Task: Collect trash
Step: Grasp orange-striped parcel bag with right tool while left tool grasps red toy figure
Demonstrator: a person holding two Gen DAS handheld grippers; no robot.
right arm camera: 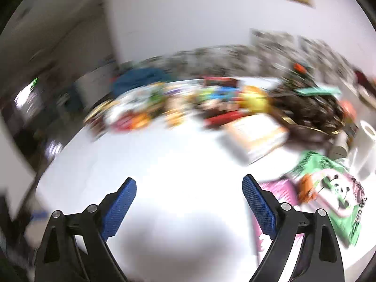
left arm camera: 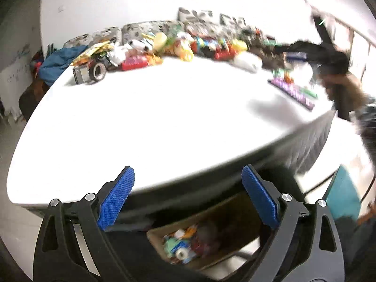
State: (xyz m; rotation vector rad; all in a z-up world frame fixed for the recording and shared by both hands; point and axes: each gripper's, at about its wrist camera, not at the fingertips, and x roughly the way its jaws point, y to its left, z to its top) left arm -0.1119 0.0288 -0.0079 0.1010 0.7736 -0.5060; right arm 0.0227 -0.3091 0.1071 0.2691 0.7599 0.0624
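Observation:
My left gripper (left arm camera: 188, 176) is open and empty, held above the near edge of the white table (left arm camera: 152, 117). Below it a cardboard box (left arm camera: 235, 213) on the floor holds several pieces of trash (left arm camera: 181, 246). A heap of wrappers and packets (left arm camera: 169, 47) lies along the table's far side. My right gripper (left arm camera: 329, 54) shows at the far right of the left wrist view, over the table. In the right wrist view my right gripper (right arm camera: 189, 188) is open and empty above the table (right arm camera: 164, 164), with a green and pink panda packet (right arm camera: 338, 190) beside its right finger.
A roll of black tape (left arm camera: 97, 70) and a small box (left arm camera: 81, 75) sit at the table's far left. A white carton (right arm camera: 256, 138) lies mid-table, a white paper roll (right arm camera: 366, 136) at the right. A blue cloth (left arm camera: 58, 61) hangs behind the table. Both views are motion-blurred.

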